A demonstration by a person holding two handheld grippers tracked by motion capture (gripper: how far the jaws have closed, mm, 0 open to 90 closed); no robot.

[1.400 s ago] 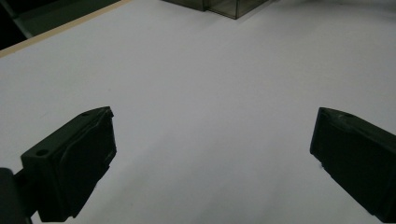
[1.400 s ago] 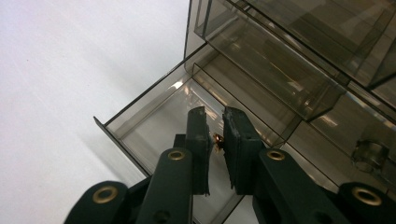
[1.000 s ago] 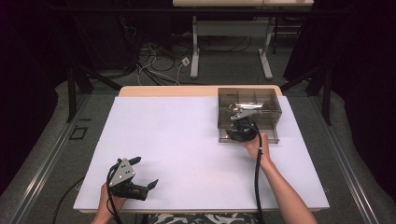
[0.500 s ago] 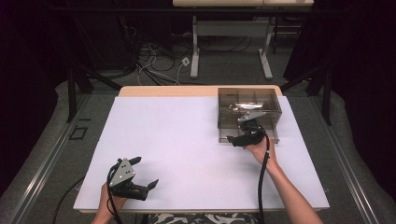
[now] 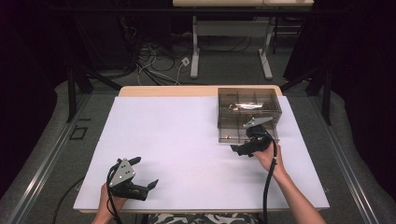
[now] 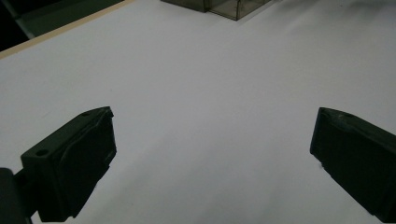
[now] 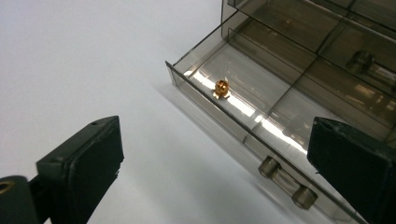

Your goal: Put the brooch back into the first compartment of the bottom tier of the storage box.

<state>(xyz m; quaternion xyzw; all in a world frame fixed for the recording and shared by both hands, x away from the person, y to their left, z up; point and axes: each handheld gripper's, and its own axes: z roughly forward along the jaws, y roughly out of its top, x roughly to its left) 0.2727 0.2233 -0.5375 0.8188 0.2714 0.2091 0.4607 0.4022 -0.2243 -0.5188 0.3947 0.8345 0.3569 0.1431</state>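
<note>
Since the earlier high view, the right hand-held gripper (image 5: pixel 242 150) has drawn back from the smoky plastic drawer cabinet (image 5: pixel 250 114) toward the person's side of the counter (image 5: pixel 187 140), and its jaws have just been opening — nothing lies between them now. In the right gripper view they stand wide apart on either side of the frame, with bare white counter between. The lower drawer (image 7: pixel 261 116) is pulled out from the cabinet, its front wall and small clear knob (image 7: pixel 286 183) facing the right hand-held gripper. A small gold-coloured part (image 7: pixel 221 88) rests on the floor of the drawer's left compartment, close behind the front wall, and it shows in the high view as a tiny glint. The left hand-held gripper (image 5: pixel 140 176) sits near the front left corner of the counter, well apart from the cabinet, its jaws likewise spread with nothing held. Judgement on progress: the part appears to be deposited and released, so the placing step looks done — what seems left is to push the drawer shut, which would call for the right hand-held gripper to return to the knob or the front wall. No brand, label or legible writing can be made out on the cabinet, the drawer or either hand-held gripper.
</note>
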